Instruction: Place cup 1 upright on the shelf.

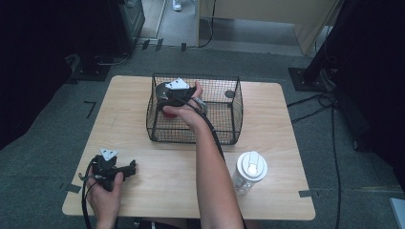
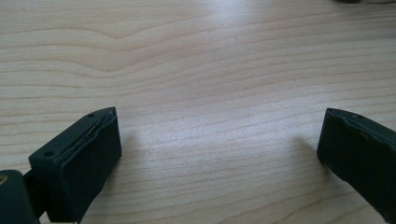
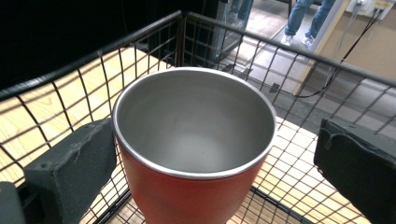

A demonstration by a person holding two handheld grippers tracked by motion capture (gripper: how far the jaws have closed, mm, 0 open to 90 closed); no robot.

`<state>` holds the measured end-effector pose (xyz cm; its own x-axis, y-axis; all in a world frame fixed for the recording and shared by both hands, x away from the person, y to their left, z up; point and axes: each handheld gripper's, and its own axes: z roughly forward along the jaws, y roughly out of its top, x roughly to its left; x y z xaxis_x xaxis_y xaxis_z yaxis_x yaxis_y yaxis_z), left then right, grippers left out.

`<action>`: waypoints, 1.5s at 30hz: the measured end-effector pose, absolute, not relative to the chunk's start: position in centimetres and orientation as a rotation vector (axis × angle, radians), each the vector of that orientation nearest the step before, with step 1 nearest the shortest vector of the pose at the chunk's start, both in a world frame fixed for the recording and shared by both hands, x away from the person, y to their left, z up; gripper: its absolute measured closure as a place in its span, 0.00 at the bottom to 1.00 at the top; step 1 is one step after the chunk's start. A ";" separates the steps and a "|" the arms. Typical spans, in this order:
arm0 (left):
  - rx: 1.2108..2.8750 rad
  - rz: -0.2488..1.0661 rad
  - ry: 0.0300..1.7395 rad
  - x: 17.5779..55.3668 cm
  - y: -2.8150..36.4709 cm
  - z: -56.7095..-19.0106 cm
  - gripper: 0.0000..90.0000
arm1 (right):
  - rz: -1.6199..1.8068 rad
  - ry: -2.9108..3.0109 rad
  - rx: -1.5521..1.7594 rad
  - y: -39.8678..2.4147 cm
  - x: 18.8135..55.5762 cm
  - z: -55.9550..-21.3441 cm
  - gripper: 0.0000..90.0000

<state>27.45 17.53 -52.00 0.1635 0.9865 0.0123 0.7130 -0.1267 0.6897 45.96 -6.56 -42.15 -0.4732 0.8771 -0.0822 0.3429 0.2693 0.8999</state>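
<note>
The red cup [image 3: 194,154] stands upright inside the wire basket [image 1: 229,126], near its left wall, between the wide-apart jaws of the right hand-held gripper [image 3: 205,154], which do not press on it. Lifting away carelessly, 1 jaw could catch the steel rim and tip the cup against the mesh. The left hand-held gripper [image 2: 219,154] rests open on the table [image 2: 201,60].

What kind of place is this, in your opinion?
Probably a lab or workshop set up for recording: a small wooden table on grey carpet, black stands with cables around it, and a wire basket holding a red cup.
</note>
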 end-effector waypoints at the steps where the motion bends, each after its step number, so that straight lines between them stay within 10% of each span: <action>1: 1.903 0.656 1.606 27.5 17.5 -52.0 0.00 | 1.166 1.947 1.099 -6.7 45.8 -42.0 0.00; 45: 1.902 0.654 1.606 27.4 17.5 -52.0 0.00 | 1.200 1.696 1.208 -9.9 32.3 -38.7 0.00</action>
<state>27.45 17.52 -51.99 0.1634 0.9865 0.0106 0.7133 -0.1256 0.6896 32.31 -9.94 -38.74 -0.3003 0.9531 -0.0384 0.2808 0.1268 0.9513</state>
